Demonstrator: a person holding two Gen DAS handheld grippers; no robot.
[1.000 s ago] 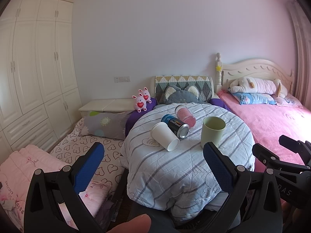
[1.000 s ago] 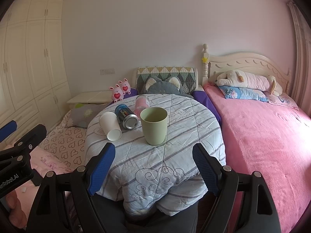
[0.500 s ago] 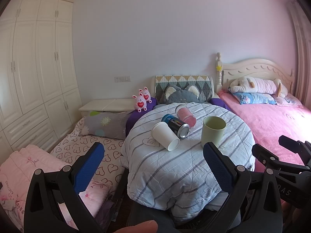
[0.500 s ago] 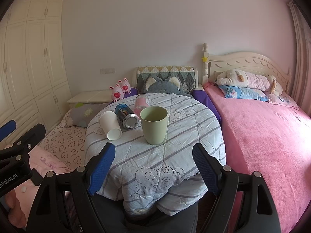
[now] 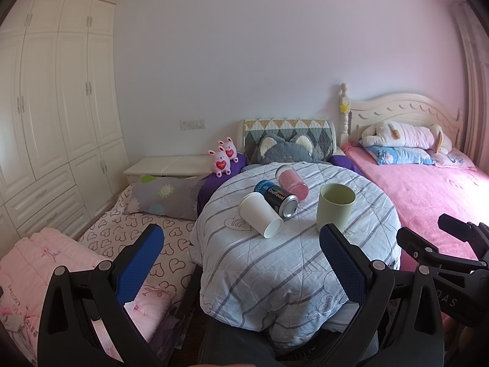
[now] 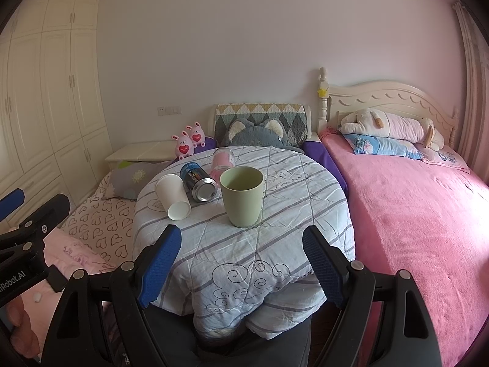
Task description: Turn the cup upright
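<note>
Green cup (image 6: 242, 199) stands upright; white paper cup (image 6: 173, 196) lies tipped left of it; left gripper (image 5: 241, 263) and right gripper (image 6: 241, 267) gape empty, short of it

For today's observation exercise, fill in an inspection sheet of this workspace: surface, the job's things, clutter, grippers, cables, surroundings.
Surface: round table under a striped quilted cover, wrinkled.
Job's things: green cup upright, mouth up; white paper cup on its side, its base end towards the camera.
Clutter: can on its side beside the paper cup; pink jar on its side behind it.
Grippers: left gripper open, empty, short of the table; right gripper open, empty, facing the green cup.
Cables: nothing seen.
Surroundings: pink bed to the right, wardrobe to the left, plush bunnies behind the table.
</note>
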